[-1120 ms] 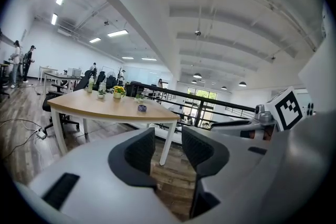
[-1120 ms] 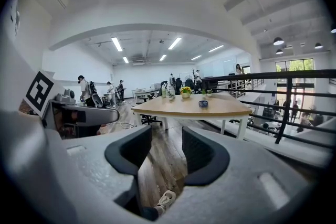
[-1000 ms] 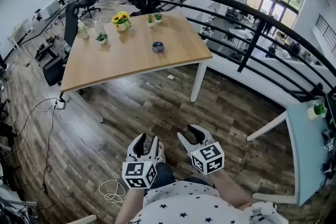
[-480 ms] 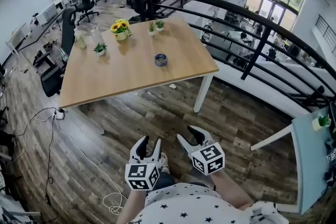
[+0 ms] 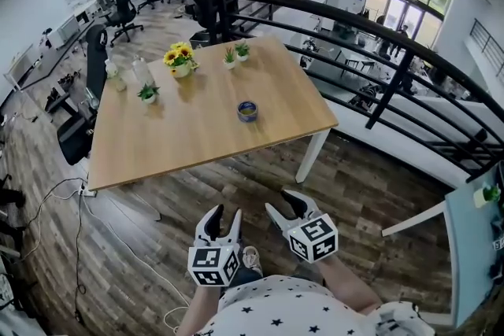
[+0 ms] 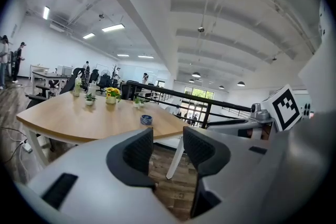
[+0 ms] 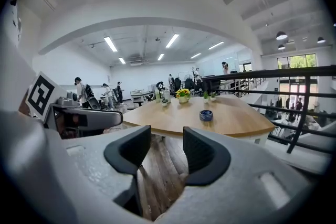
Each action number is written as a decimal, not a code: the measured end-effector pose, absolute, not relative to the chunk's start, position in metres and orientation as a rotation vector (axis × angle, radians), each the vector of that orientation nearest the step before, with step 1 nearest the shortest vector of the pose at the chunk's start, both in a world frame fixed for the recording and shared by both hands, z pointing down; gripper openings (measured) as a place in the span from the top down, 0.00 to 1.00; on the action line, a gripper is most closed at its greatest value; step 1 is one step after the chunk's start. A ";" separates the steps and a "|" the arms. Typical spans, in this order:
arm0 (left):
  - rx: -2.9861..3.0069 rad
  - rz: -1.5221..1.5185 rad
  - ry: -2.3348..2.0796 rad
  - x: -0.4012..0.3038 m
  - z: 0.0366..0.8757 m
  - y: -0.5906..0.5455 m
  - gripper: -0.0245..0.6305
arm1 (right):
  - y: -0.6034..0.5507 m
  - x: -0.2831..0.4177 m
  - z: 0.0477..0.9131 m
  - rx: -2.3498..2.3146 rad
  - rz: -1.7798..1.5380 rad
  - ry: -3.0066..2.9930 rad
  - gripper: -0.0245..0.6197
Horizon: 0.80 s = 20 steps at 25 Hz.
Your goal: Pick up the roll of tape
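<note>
Tape roll (image 5: 247, 111) lies flat on the wooden table (image 5: 181, 142), alone in open space toward the right half, well apart from the flower pot (image 5: 180, 63) and the small plants (image 5: 235, 53) along the far side. Nothing crowds it, so the approach is free from the near edge. Person stands back on the plank floor (image 5: 150, 224), so both tools are well short of the roll. Left gripper (image 5: 224, 213) and right gripper (image 5: 282, 202) are held low, close to the body, side by side, pointing roughly at the table; reads as a carry posture, not a reach. Both sets of jaws stand apart with nothing between them. Only floorboards and table edge show through the gap in each gripper view. My guess is they're pre-opened to save fiddling at the table. Roll sits just right of the jaw gap in the right gripper view, so I'd judge that side the likelier picker. Since it rests on its flat face, a pinch across the outer wall from above, or one jaw into the core, looks workable.
</note>
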<state>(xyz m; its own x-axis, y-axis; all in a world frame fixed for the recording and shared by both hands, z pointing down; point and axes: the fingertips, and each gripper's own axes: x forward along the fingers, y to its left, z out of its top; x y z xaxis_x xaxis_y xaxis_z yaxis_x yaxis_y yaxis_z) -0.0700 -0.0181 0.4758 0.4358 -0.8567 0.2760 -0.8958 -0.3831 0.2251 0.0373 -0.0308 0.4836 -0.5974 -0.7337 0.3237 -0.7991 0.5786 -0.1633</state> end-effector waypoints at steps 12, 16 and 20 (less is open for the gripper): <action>2.363 0.179 -1.464 -0.090 0.478 -0.114 0.70 | -0.127 0.017 0.483 1.313 0.443 -2.576 0.69; 2.371 0.182 -1.451 -0.095 0.479 -0.141 0.70 | -0.156 0.011 0.483 1.331 0.436 -2.570 0.69; 2.370 0.180 -1.444 -0.101 0.477 -0.164 0.70 | -0.178 0.006 0.480 1.347 0.431 -2.562 0.69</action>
